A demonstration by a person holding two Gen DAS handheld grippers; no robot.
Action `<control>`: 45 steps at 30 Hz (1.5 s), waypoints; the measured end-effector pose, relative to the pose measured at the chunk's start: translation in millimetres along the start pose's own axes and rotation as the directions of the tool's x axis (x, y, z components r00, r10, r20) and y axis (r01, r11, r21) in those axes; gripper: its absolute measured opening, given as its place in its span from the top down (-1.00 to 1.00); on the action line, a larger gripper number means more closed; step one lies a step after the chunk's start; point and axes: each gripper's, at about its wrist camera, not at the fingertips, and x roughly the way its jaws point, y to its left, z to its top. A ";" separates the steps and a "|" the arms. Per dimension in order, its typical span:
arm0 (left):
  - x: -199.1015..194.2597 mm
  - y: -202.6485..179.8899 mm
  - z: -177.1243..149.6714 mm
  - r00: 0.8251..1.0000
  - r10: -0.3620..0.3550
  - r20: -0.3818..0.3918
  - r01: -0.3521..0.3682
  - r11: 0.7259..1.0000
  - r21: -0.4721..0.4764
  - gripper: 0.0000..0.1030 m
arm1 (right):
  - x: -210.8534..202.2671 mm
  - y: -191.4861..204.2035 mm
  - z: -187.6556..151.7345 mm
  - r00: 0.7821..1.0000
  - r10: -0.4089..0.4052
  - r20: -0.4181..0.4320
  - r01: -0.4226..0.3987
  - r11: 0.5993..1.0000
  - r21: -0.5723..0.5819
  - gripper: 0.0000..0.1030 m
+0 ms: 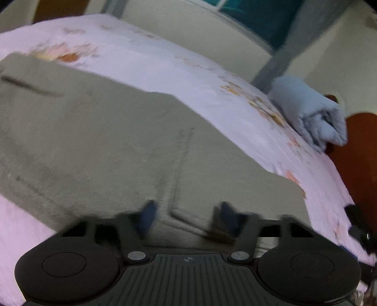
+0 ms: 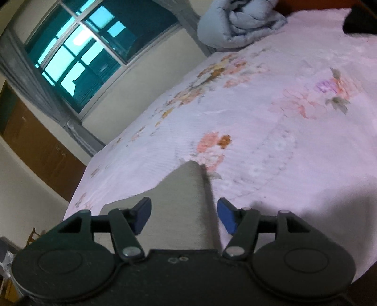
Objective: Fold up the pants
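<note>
Grey-green pants (image 1: 99,141) lie spread flat on a pink floral bedsheet (image 1: 165,61) and fill most of the left wrist view. My left gripper (image 1: 186,216) is open just above the pants' near edge, its blue pads apart on either side of a seam. In the right wrist view a corner of the pants (image 2: 186,195) lies between the blue pads of my right gripper (image 2: 183,215), which is open and holds nothing. The sheet (image 2: 271,131) stretches beyond it.
A rolled light-blue blanket (image 1: 311,115) lies at the far edge of the bed, also in the right wrist view (image 2: 238,21). A dark object (image 2: 360,21) sits at the bed's far right. A wall, a window (image 2: 80,54) and a brown door (image 2: 40,146) stand behind.
</note>
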 end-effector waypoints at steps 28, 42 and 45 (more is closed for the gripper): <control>-19.5 -4.2 -11.6 1.000 0.024 -0.015 -0.022 0.989 0.147 0.20 | 1.4 -20.1 -16.9 0.972 0.202 -0.120 -0.157 0.938 0.311 -0.14; -117.0 90.8 25.1 0.955 0.083 0.283 -0.081 0.997 -0.019 -0.84 | 9.6 5.9 -9.6 0.975 0.167 -0.150 -0.142 0.977 0.161 -0.62; -134.1 155.5 35.9 0.942 0.141 0.305 -0.091 0.981 -0.172 -0.84 | 9.6 10.6 -18.5 0.969 0.189 -0.157 -0.163 0.973 0.164 -0.61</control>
